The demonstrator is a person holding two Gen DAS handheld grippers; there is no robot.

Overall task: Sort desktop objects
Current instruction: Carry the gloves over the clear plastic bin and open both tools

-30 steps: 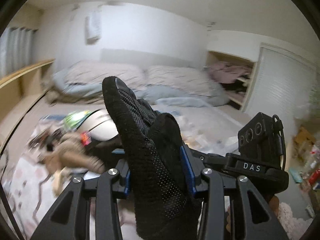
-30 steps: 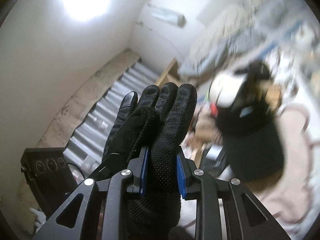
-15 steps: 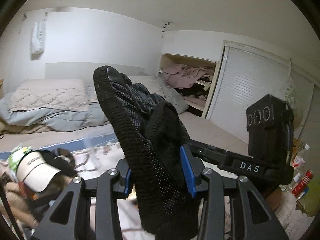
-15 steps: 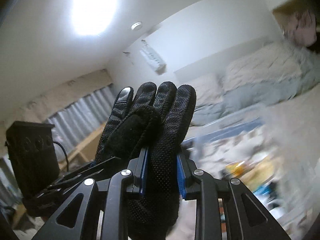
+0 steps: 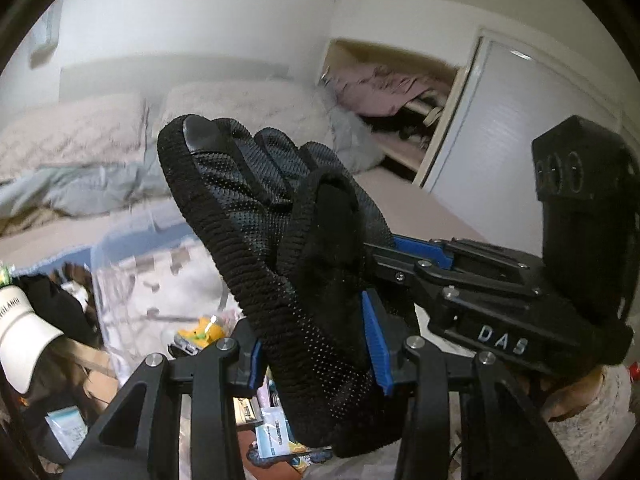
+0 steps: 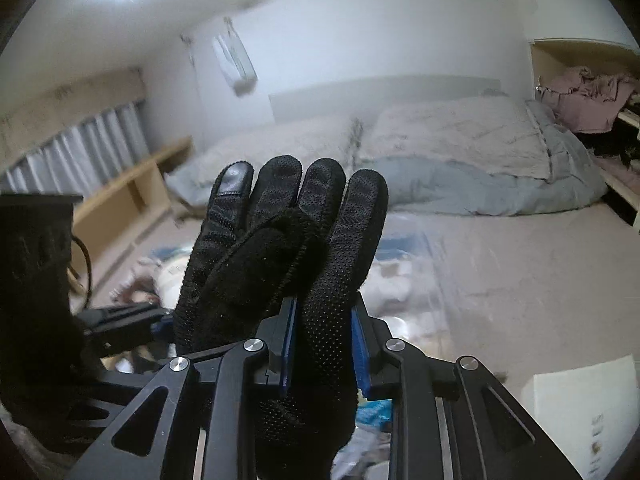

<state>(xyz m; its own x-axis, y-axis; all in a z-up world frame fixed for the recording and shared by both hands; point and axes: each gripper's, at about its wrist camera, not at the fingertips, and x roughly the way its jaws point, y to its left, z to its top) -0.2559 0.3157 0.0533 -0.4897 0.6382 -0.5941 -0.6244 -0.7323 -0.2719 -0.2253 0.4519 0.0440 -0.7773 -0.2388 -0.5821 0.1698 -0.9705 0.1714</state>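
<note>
A black knit glove [image 5: 288,264] with a dotted palm is held up in the air by both grippers. My left gripper [image 5: 316,344] is shut on its lower edge, fingers of the glove pointing up and left. My right gripper [image 6: 322,344] is shut on the same glove [image 6: 288,248], near the little-finger side, with the cuff hanging below. The right gripper also shows in the left wrist view [image 5: 500,288], coming in from the right. The left gripper body shows at the left of the right wrist view [image 6: 44,280].
Below lies a cluttered surface with a white cap [image 5: 20,332], a yellow toy [image 5: 202,330] and small packets [image 5: 276,436]. A bed with grey bedding [image 6: 460,160] lies behind. An open closet [image 5: 400,100] stands at the right. A white sheet [image 6: 580,404] lies low right.
Both grippers have swung round with the glove still held between them; the views now face the bed and closet, tilted lower toward the clutter. The grip on the glove is unchanged.
</note>
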